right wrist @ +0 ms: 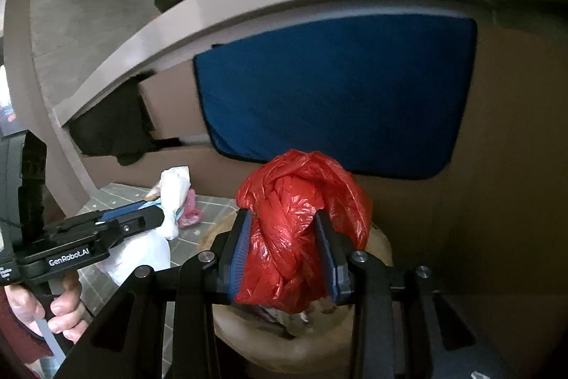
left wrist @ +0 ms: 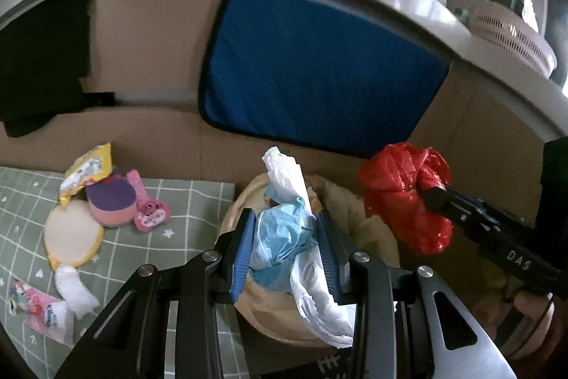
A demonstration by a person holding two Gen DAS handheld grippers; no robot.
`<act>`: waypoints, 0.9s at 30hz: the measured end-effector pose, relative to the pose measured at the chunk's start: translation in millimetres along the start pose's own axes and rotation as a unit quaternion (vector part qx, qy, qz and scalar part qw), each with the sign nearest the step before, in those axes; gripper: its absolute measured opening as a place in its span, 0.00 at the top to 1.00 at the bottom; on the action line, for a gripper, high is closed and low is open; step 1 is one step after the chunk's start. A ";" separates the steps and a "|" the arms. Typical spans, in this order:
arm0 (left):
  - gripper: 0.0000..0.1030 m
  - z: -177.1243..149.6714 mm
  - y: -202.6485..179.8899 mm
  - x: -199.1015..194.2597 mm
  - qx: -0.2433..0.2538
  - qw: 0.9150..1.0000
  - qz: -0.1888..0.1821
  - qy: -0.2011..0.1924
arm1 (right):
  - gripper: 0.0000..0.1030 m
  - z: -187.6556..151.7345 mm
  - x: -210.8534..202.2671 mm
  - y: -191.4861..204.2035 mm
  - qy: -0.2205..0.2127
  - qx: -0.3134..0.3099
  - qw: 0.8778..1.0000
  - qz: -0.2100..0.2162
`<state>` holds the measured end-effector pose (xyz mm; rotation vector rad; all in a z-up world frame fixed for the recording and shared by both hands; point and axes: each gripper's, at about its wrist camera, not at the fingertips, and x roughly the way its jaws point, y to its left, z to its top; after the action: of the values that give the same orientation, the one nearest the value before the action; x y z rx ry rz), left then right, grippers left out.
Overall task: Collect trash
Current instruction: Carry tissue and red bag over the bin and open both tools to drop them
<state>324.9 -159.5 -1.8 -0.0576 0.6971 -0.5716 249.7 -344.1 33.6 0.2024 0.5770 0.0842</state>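
While both sets of fingers are clamped on crumpled plastic, the collecting step looks to be at its drop-off stage. The left gripper (left wrist: 285, 247) pinches a light blue and white bag bundle (left wrist: 284, 237) between its blue pads, with white film spilling out toward 5 o'clock and a white twist poking up at 12. The right gripper (right wrist: 285, 254) is clenched on a knotted red bag (right wrist: 301, 229), which bulges above and below the pads. Directly beneath both bundles sits a round beige bin (left wrist: 372, 237), its mouth showing some scraps inside; in the left wrist view the red bag hangs at 3 o'clock of the blue one, just beside it, over the bin's far rim. At 9 o'clock on a green checked mat (left wrist: 28, 201) lie more loose items: a yellow wrapper (left wrist: 87, 171), a pink and purple toy (left wrist: 113, 201), a round pale disc (left wrist: 72, 238), a white wad (left wrist: 76, 290) and a pink packet (left wrist: 35, 311). A blue cloth (left wrist: 312, 66) hangs against the cardboard wall at 12 o'clock. My judgement is that the next move calls for lowering each bundle into the bin mouth and letting go, taking care the trailing white film clears the rim, then going to the mat for whichever items count as trash.
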 end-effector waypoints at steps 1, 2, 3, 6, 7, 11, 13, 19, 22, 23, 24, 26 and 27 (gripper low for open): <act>0.65 -1.2 -1.0 5.2 0.003 1.000 0.000 0.004 | 0.68 -1.9 2.3 -3.9 0.003 0.003 1.000 0.000; 0.65 -2.6 -1.1 11.4 0.004 1.000 -0.001 0.008 | 0.68 -3.9 6.4 -8.3 0.006 0.008 1.000 -0.001; 0.65 -3.1 -0.4 15.7 0.003 1.000 -0.003 0.012 | 0.68 -5.4 10.2 -11.6 0.009 0.011 1.000 -0.001; 0.65 -3.2 -0.3 39.3 0.001 0.999 -0.024 0.035 | 0.68 -8.2 21.1 -22.7 0.019 0.022 1.000 -0.001; 0.65 -3.6 -1.8 52.5 0.005 0.998 -0.030 0.050 | 0.68 -8.7 23.4 -24.8 0.021 0.025 0.999 -0.002; 0.65 -11.0 -4.5 98.5 0.015 0.994 -0.022 0.104 | 0.67 -6.8 37.4 -34.3 0.029 0.032 0.999 -0.009; 0.65 -17.4 -8.3 116.4 0.029 0.992 -0.018 0.125 | 0.67 -4.9 43.8 -37.2 0.033 0.033 0.999 -0.012; 0.62 -32.7 -12.0 138.7 0.026 0.984 -0.050 0.168 | 0.67 -3.5 61.5 -44.9 0.048 0.038 0.998 -0.019; 0.55 -33.0 -3.4 122.6 0.003 0.985 -0.073 0.154 | 0.67 -8.2 70.8 -45.4 0.060 0.041 0.997 -0.014; 0.53 -32.3 0.1 113.2 -0.002 0.986 -0.078 0.145 | 0.67 -10.7 75.1 -44.2 0.065 0.042 0.997 -0.010; 0.52 -31.2 3.6 104.2 -0.006 0.988 -0.079 0.135 | 0.67 -13.3 80.0 -42.1 0.071 0.043 0.997 -0.006; 0.52 -28.6 9.4 89.8 -0.012 0.990 -0.073 0.119 | 0.67 -18.1 86.8 -39.9 0.081 0.042 0.996 0.003; 0.52 -27.4 13.3 81.2 -0.018 0.992 -0.068 0.108 | 0.67 -20.9 93.3 -36.3 0.089 0.042 0.995 0.008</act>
<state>364.6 -186.3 -74.0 -0.0771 0.9196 -0.7026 317.0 -363.4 -41.0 0.2826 0.7568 0.0953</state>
